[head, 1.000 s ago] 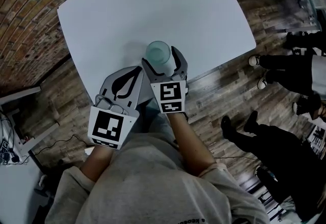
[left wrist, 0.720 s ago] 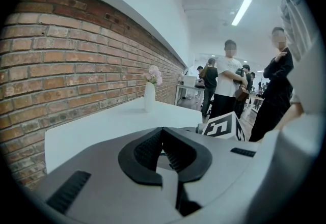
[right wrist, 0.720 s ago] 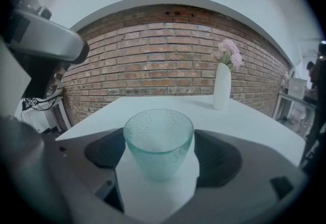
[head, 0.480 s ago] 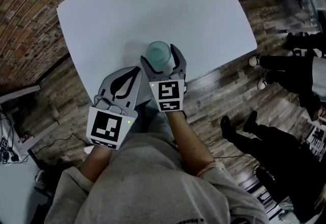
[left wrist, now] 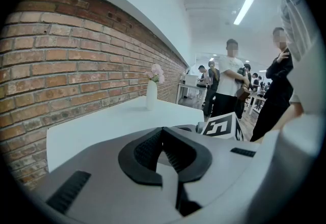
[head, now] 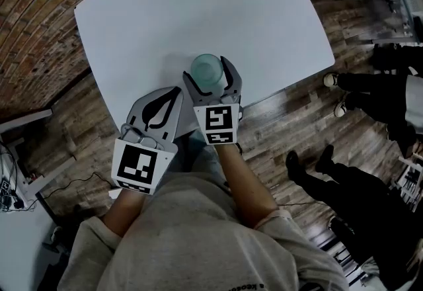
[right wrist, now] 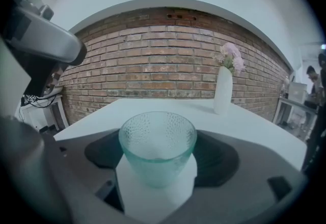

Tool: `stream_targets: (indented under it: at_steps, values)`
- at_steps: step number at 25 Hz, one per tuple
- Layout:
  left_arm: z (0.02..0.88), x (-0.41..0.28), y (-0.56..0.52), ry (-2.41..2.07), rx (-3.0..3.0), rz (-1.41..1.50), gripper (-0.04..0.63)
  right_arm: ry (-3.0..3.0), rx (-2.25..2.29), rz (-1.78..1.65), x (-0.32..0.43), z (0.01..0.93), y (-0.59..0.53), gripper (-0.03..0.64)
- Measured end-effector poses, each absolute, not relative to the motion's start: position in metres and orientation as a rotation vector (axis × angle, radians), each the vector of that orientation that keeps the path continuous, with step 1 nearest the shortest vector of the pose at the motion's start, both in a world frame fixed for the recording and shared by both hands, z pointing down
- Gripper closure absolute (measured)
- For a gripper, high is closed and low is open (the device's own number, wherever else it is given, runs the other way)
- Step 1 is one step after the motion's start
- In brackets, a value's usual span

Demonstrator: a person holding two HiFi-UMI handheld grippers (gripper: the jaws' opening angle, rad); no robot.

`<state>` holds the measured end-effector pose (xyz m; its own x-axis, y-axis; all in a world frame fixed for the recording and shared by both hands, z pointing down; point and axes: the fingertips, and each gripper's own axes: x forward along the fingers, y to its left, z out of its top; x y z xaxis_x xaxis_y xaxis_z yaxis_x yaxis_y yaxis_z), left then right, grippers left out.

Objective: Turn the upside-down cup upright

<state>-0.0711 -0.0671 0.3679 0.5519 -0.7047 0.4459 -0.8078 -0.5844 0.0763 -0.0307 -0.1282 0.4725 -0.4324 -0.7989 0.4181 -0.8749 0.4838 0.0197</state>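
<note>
Dim head view, bright ceiling strip light [left wrist: 244, 10], fisheye bending, dark vignetted corners

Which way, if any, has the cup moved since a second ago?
No, in no direction: the cup keeps the same spot beside the table's near edge.

Cup [right wrist: 158, 149]: was pale sea-green, see-through, dimpled.
Table [head: 165, 12]: was plain white.
Brick wall [right wrist: 153, 73]: was red-brown, pale mortar.
Vase [right wrist: 222, 90]: was white.
Flowers [right wrist: 230, 57]: were pink.
Left gripper [left wrist: 163, 130]: was grey, black pads.
Right gripper [head: 208, 70]: was likewise grey and black.
Marker cubes [head: 137, 165]: were black-and-white squares.
</note>
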Motion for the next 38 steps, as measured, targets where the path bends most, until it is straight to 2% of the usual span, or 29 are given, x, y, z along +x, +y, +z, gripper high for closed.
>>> stream_targets:
  at_steps: [19, 38]
  values:
    - [0.366, -0.071, -0.065, -1.261, 2.504, 0.528, 0.586, -2.430, 1.396, 0.283, -0.034, 0.467, -0.126, 0.236]
    - [0.360, -0.069, -0.059, -1.270, 2.529, 0.514, 0.586, -2.674, 1.484, 0.845, -0.023, 0.452, -0.122, 0.238]
